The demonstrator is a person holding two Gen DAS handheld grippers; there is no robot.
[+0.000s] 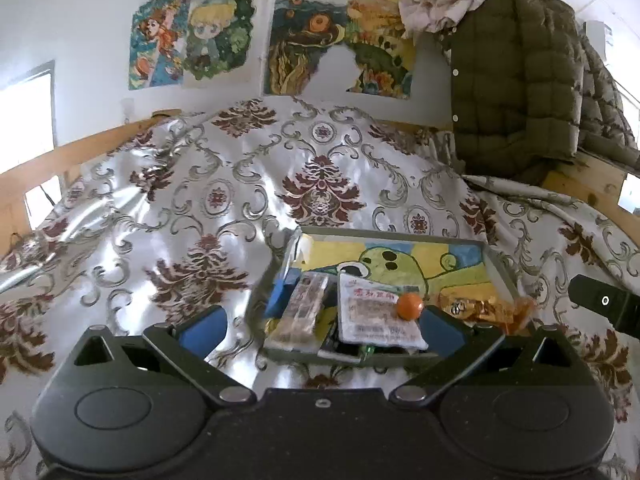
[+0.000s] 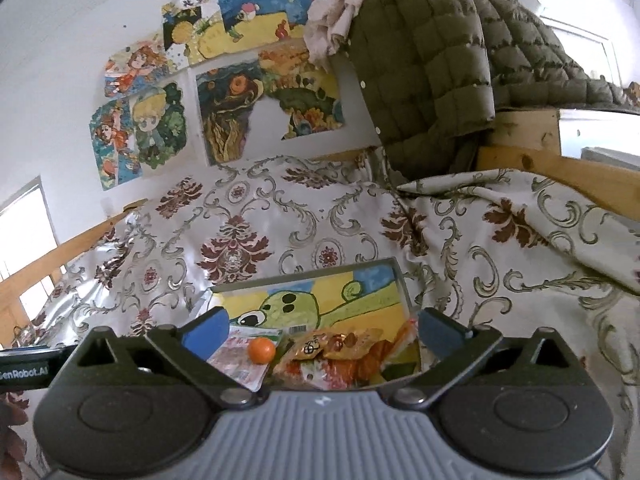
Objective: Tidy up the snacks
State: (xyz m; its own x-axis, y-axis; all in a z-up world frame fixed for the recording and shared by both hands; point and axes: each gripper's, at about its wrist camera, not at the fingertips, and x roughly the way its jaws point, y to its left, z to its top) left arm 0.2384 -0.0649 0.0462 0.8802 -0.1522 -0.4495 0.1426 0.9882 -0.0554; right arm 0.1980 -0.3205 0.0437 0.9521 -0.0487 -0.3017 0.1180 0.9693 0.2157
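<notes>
Both tongs, left (image 1: pixel 322 326) and right (image 2: pixel 322 330), gape empty over the tray (image 1: pixel 394 235) holding snack packets (image 1: pixel 374 314).

Snack count in the tray ahead of the grippers

One tray (image 1: pixel 500 264) lay before the fingers, holding one orange ball (image 1: pixel 409 306), one white flat packet (image 1: pixel 374 316), one long brown-wrapped bar (image 1: pixel 302 312), one blue item (image 1: pixel 280 298) and one orange crinkled packet (image 2: pixel 344 350).

At frame bottom, the right gripper (image 2: pixel 322 330) gapes wide over the tray (image 2: pixel 404 280), orange ball (image 2: pixel 262 351) and orange snack packets (image 2: pixel 340 350) inside.
</notes>
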